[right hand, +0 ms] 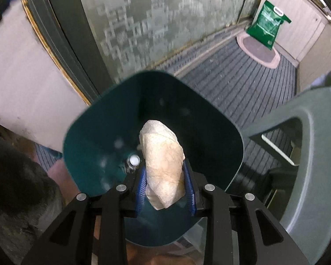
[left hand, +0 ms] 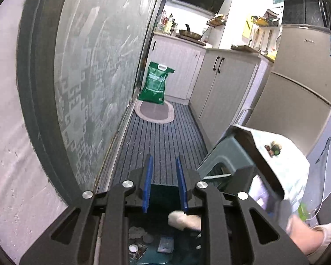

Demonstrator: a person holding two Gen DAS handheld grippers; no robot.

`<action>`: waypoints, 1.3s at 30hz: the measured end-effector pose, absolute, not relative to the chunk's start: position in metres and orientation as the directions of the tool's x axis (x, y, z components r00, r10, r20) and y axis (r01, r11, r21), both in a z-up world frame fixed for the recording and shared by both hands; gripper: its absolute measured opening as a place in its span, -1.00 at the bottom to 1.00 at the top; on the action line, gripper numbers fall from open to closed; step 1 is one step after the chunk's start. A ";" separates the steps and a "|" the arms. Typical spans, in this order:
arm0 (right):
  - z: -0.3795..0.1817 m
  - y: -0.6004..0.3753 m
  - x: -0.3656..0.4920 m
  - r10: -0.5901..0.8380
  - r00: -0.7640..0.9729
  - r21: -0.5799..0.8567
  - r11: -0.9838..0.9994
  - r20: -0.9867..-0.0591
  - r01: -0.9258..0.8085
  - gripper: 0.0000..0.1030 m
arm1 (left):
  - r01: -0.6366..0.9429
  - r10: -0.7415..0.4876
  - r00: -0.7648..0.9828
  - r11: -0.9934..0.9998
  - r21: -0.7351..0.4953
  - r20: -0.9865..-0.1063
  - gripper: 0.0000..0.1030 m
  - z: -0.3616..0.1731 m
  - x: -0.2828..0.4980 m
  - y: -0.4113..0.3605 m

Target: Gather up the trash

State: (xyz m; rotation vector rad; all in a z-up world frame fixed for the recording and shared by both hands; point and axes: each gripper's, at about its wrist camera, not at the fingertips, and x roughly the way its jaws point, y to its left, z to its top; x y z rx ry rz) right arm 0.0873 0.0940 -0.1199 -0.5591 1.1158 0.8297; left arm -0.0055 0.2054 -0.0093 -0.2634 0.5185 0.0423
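My right gripper [right hand: 165, 177] is shut on a crumpled beige paper wad [right hand: 163, 163] and holds it over the mouth of a dark green trash bin [right hand: 94, 119]. A white bottle cap [right hand: 134, 160] lies deep in the bin. In the left wrist view the wad [left hand: 183, 219] shows below my left gripper [left hand: 164, 172], which is open and empty above the bin [left hand: 163, 190]. Scraps and a white cap [left hand: 133, 247] lie on the bin's bottom.
A grey-green plastic stool [right hand: 309, 132] stands right of the bin, covered by a white cloth with small bits on it [left hand: 273, 150]. A frosted glass door [left hand: 94, 66] runs along the left. A green sack [left hand: 155, 82] and an oval mat [left hand: 154, 111] lie ahead; cabinets [left hand: 222, 88] and a fridge [left hand: 302, 77] stand right.
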 end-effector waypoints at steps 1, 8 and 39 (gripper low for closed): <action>-0.124 0.093 0.087 0.286 0.189 0.014 0.583 -0.939 -0.813 -0.34 | -0.104 -0.027 0.873 0.965 -0.240 -0.486 -0.54 -0.006 -0.006 0.204; -0.130 0.083 0.086 0.282 0.178 0.020 0.579 -0.943 -0.815 -0.01 | -0.099 -0.024 0.898 0.962 -0.255 -0.439 -0.51 0.007 -0.007 0.202; 0.021 -0.040 0.123 0.515 0.452 0.082 0.720 -0.729 -0.689 -0.01 | 0.023 -0.103 0.933 0.973 -0.231 -0.345 -0.15 0.044 0.012 0.124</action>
